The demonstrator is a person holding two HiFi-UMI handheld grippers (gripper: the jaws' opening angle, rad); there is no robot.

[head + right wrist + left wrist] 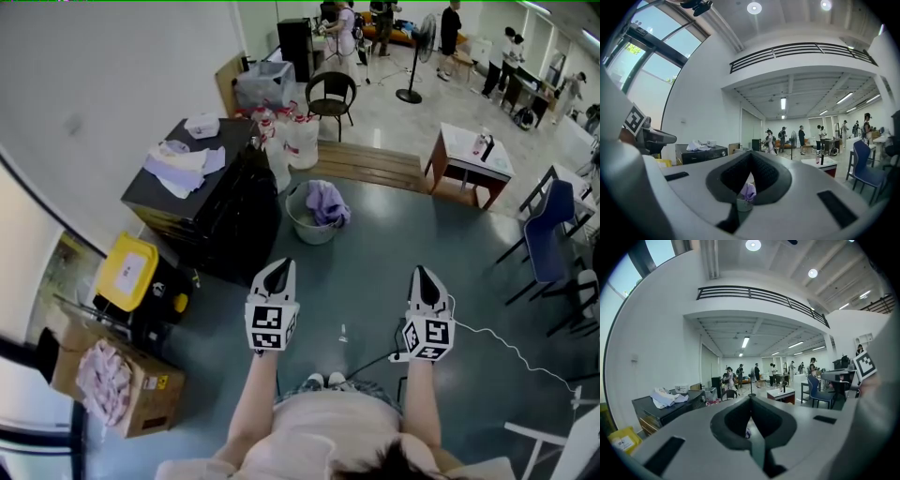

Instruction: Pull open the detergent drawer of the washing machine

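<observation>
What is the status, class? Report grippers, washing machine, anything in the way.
Left gripper and right gripper shut, empty. Both apart from the washing machine; drawer not discernible. Basin of laundry on floor beside it.

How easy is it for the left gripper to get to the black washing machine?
Probably yes, if the person steps closer. The left gripper, shut and empty, hangs in open air beside the washing machine, and nothing stands between them.

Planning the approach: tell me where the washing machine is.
Head view, left of centre: the washing machine sits by the wall, between the grey basin and the yellow-lidded box.
</observation>
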